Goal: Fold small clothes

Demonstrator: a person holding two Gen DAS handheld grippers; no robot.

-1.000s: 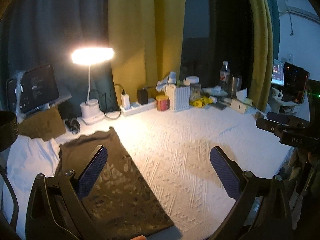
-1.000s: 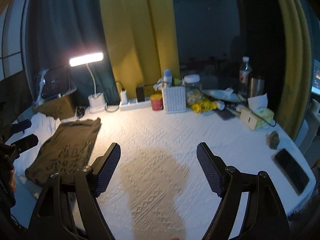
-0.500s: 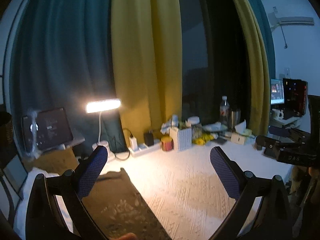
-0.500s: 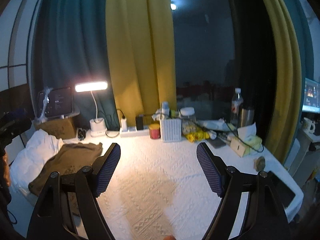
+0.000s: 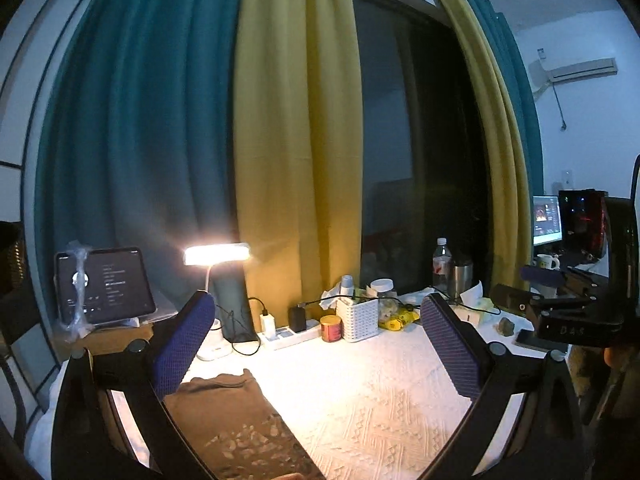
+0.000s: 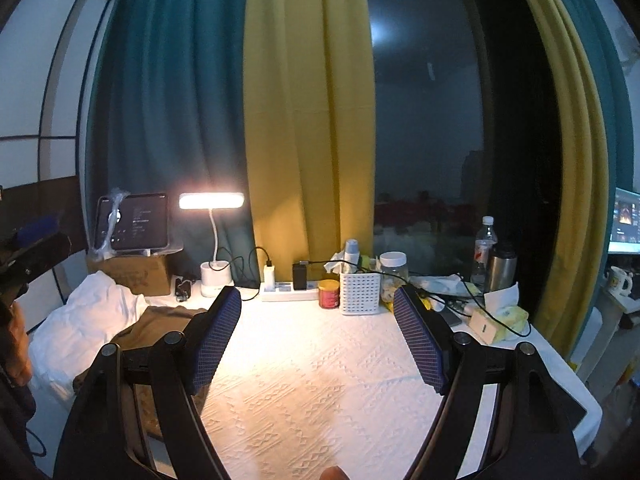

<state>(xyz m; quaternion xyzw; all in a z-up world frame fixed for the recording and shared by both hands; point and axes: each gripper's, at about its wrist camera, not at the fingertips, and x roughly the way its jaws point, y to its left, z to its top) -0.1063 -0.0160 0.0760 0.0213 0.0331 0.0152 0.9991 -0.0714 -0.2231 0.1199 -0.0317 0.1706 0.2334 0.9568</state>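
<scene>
A: Where's the left gripper [image 5: 316, 348] rn?

B: Up in the air above the table [image 5: 360, 392], jaws spread wide, nothing btwn my blue pads [image 5: 182, 344]. Pointing at the curtains more than the cloth.

A: And the right gripper [image 6: 318, 338]?

B: Same deal, jaws wide apart, empty, held above the white textured cover. Its own view shows bare cover straight ahead.

A: The garment?

B: Brown shirt [image 5: 236, 420] lies flat on the table's left side, pale print facing up. In the left view it's under and just right of my left pad. From the right cam the shirt [image 6: 156, 320] sits left of the left finger, next to a white bundle of cloth [image 6: 84, 320].

A: Touching it?

B: No, neither gripper's on it.

A: Other stuff?

B: Desk lamp [image 5: 218, 254] lit at the back, tablet [image 6: 134, 222] on a cardboard box, power strip [image 6: 288, 292], red can [image 5: 330, 328], white basket [image 6: 359, 293], tissue box [image 6: 500, 320] at right.
</scene>
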